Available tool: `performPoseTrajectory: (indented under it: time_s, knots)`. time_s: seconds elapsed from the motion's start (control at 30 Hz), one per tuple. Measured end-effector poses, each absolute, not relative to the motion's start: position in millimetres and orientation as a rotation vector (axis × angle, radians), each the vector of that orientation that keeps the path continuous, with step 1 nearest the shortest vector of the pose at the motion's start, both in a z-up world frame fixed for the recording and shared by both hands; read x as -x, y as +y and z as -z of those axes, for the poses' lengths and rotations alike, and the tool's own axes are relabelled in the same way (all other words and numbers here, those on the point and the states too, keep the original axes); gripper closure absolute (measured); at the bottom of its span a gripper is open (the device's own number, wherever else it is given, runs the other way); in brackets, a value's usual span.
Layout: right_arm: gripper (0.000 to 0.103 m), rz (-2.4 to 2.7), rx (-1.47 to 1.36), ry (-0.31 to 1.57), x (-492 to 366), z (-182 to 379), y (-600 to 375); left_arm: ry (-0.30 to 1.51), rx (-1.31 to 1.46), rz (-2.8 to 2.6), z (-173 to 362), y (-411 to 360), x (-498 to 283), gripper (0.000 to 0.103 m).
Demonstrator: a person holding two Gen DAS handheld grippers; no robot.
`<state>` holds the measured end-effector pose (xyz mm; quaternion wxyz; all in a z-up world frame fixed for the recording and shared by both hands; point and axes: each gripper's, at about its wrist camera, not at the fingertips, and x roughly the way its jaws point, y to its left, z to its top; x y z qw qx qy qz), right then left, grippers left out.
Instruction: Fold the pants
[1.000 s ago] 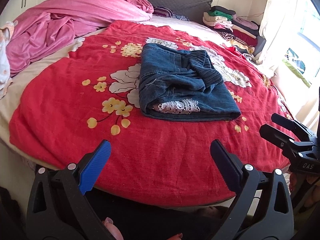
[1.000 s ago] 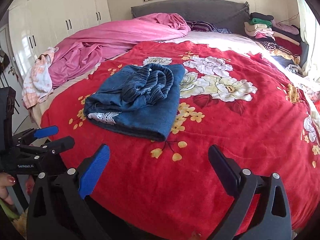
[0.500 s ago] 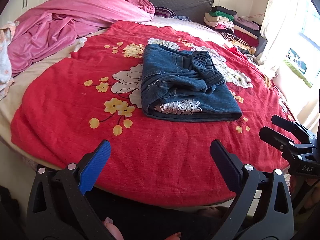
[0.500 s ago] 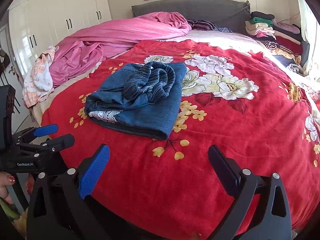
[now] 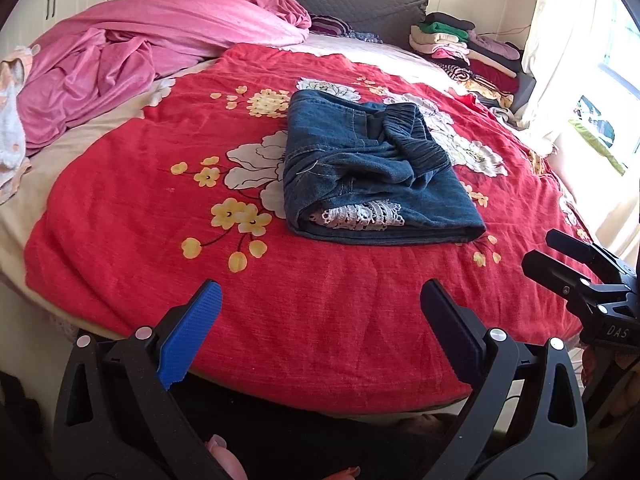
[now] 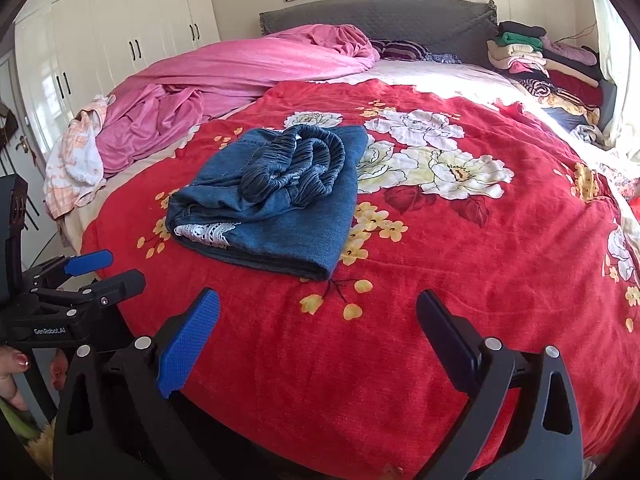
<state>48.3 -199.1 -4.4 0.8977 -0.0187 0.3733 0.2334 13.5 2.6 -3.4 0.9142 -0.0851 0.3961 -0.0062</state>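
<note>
Blue denim pants [image 5: 368, 168] lie folded into a compact bundle on the red floral blanket [image 5: 160, 216], with white lace trim at the near edge and the gathered waistband on top. They also show in the right wrist view [image 6: 276, 196]. My left gripper [image 5: 320, 312] is open and empty, held back over the near bed edge, apart from the pants. My right gripper [image 6: 318, 318] is open and empty, also back from the pants. Each gripper shows in the other's view: the right [image 5: 560, 256] and the left [image 6: 104, 270].
A rumpled pink duvet [image 6: 240, 80] covers the far left of the bed. A stack of folded clothes [image 6: 536, 56] sits at the far right by the grey headboard [image 6: 380, 16]. White wardrobes [image 6: 120, 32] stand to the left. A curtained window [image 5: 580, 80] is on the right.
Both grippers have drawn back and risen slightly; the pants look a little farther away. Both stay open, and the pants have not moved.
</note>
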Motion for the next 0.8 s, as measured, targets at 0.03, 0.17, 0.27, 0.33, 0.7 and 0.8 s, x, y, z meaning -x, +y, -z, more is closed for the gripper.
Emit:
performPoseTrajectory:
  time_s: [0.03,0.17,0.27,0.33,0.7,0.8]
  knots:
    - [0.005,-0.484,0.038,0.773,-48.0,4.4,-199.2,0.816,0.175,0.012,3.4,3.1,-13.4,0.010]
    - [0.005,-0.482,0.037,0.775,-48.5,4.6,-200.1,0.815,0.174,0.011,3.4,3.6,-13.2,0.010]
    - [0.005,-0.482,0.037,0.774,-48.2,4.5,-200.7,0.816,0.174,0.009,2.8,5.7,-13.6,0.010]
    - [0.005,-0.481,0.036,0.775,-48.2,4.6,-200.5,0.816,0.173,0.008,2.8,6.1,-13.6,0.010]
    - [0.005,-0.480,0.036,0.774,-48.3,4.5,-200.8,0.816,0.171,0.008,2.6,3.8,-13.3,0.010]
    - [0.005,-0.477,0.034,0.773,-48.3,5.2,-201.8,0.815,0.171,0.008,2.6,3.6,-13.2,0.010]
